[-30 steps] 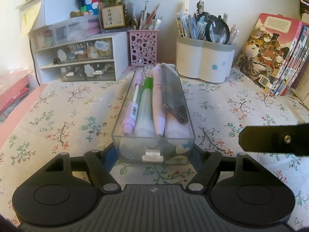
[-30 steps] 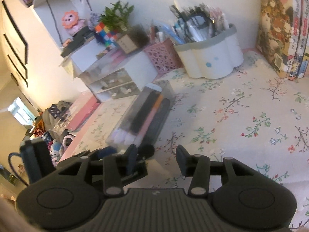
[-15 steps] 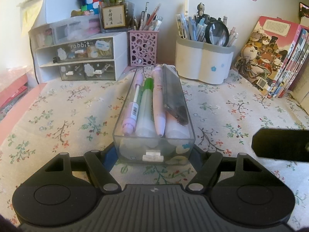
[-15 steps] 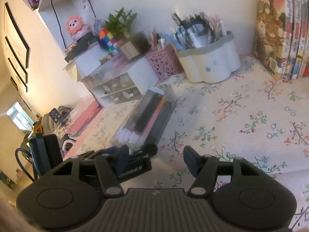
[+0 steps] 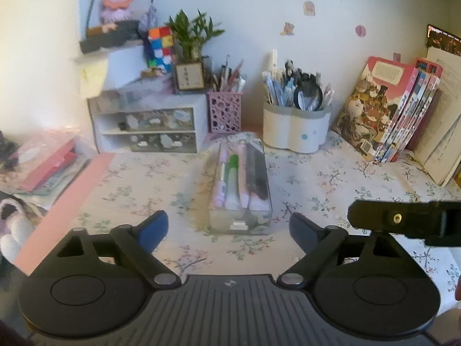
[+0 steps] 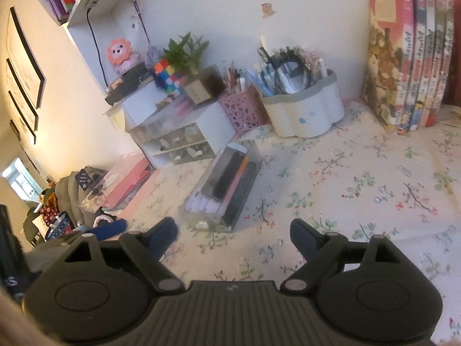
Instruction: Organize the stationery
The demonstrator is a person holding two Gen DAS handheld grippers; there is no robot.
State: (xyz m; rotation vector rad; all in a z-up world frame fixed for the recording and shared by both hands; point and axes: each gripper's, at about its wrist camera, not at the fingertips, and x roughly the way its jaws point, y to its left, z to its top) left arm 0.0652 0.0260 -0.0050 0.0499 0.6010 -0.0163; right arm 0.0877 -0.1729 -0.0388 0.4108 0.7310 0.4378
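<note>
Left wrist view puts the clear tray (image 5: 239, 199) dead ahead of my left gripper (image 5: 229, 229), resting on the floral tabletop (image 5: 144, 178) near its middle. Its long axis runs straight away from the camera toward the back edge, short end wall facing me. Pens lie lengthwise inside, side by side: a pink one, a green-and-white one and a dark flat one are distinguishable. The near end wall sits just beyond the fingertips (image 5: 152, 227), in line with the gap but not within it. Left jaws stand wide apart, holding nothing.

Right wrist view shows the same tray (image 6: 223, 190) lying diagonally, ahead and to the left of my right gripper (image 6: 233, 235), its far end angled toward the purple cup (image 6: 243, 109). Right jaws are likewise spread and empty. A dark bar (image 5: 403, 222) at the right of the left view is, I judge, part of the right-hand rig.

Beyond the tray's far end, along the back edge, stand the drawer unit (image 5: 149, 129), the purple cup (image 5: 224, 111) and the white holder (image 5: 296, 129), all apart from the tray; books (image 5: 394, 109) lean at the back right corner.

Assessment: the left gripper is the nearer and the better aligned, since its opening squarely faces the short end. The right would need to turn left to match the axis. Whether the tray is finally placed or awaits a further push I cannot determine.
</note>
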